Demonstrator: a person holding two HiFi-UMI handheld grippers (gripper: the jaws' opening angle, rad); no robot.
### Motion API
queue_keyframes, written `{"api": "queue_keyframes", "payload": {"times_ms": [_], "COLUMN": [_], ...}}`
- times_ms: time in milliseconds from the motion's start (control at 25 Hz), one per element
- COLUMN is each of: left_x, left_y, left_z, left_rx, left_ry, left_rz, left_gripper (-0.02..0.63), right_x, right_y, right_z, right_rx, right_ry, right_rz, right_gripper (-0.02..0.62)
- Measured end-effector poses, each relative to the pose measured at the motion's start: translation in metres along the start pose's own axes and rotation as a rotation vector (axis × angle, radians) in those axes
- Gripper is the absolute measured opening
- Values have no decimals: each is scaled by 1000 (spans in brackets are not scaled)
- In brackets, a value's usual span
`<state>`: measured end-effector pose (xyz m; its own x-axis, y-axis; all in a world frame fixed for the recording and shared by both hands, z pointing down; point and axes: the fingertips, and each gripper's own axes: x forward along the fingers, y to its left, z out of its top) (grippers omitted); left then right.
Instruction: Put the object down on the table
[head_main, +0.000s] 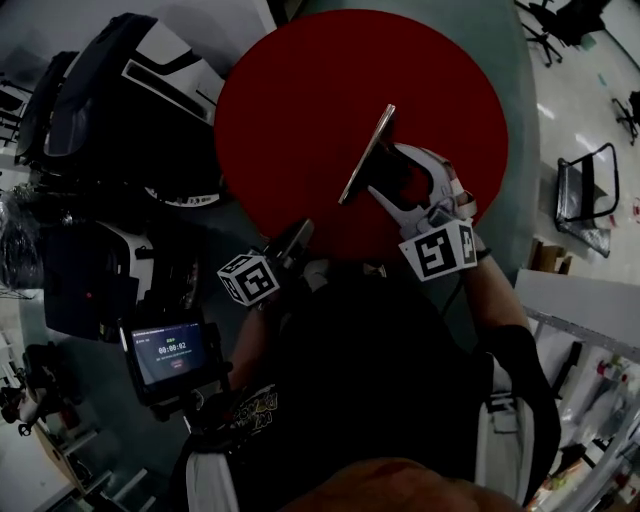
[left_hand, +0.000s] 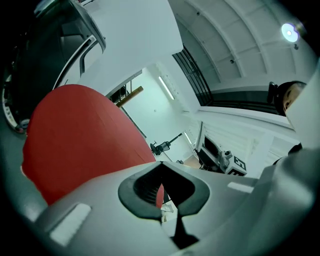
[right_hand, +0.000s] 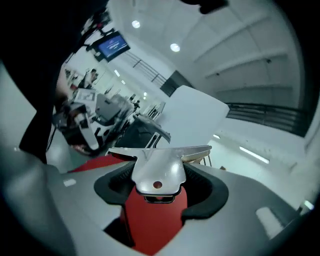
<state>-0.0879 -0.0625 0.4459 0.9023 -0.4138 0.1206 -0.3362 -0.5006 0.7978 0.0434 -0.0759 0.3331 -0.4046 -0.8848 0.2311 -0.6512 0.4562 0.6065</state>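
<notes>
A thin flat board (head_main: 366, 157) with a shiny metal clip (right_hand: 157, 172) hangs edge-on above the round red table (head_main: 290, 110), tilted and not touching it. My right gripper (head_main: 388, 172) is shut on the clip end; in the right gripper view the clip sits between the black pads (right_hand: 112, 187), with the red table showing below it. My left gripper (head_main: 297, 238) is held low near the table's near edge, its jaws shut with nothing in them. In the left gripper view its tips (left_hand: 161, 164) meet, and the red table (left_hand: 80, 135) fills the left.
Black and white seats (head_main: 130, 90) stand left of the table. A small screen with a timer (head_main: 170, 352) is at lower left. A black framed stand (head_main: 587, 195) is on the floor to the right.
</notes>
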Motion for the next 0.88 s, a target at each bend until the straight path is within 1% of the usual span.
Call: {"api": "queue_keyframes", "payload": {"times_ms": [40,120,200,240,280,320,400,440,480,520,600,640,760,880], "left_x": [2,5,5,4,3,1,-4,-6,-7,-9,-16,-21,-31,-41], "left_y": [1,4,14,20,26,32,44,47,48,48,52,54,59,64], "left_z": [-5,-14,-20,-23,-26,-30,-38,-44,-52,-60,-72,-73,-73,-76], "left_rx": [-7,-23,-47,-65,-87,-112,-179,-219,-253,-272,-278,-281,-303,-303], "left_ry": [-6,-16,-26,-30,-35,-43,-70,-91,-118,-145,-193,-212,-252,-267], "left_rz": [13,44,83,101,118,134,161,172,187,209,268,291,325,369], "left_gripper": [11,11,11,11,11,11,11,11,11,11,11,11,11,11], "right_x": [4,17,40,54,71,89,122,134,141,145,152,158,182,200], "right_y": [2,7,10,12,15,18,24,24,23,20,18,19,28,39], "right_z": [-10,-36,-70,-92,-118,-149,-216,-250,-282,-308,-340,-347,-357,-361], "right_rx": [-67,-138,-147,-123,-65,36,310,420,487,517,528,524,521,554], "right_ry": [15,44,86,116,154,203,320,378,428,467,519,537,577,601], "right_rz": [11,49,99,131,169,209,271,282,285,287,300,311,345,365], "right_gripper": [291,291,293,291,291,291,291,291,291,291,291,291,291,293]}}
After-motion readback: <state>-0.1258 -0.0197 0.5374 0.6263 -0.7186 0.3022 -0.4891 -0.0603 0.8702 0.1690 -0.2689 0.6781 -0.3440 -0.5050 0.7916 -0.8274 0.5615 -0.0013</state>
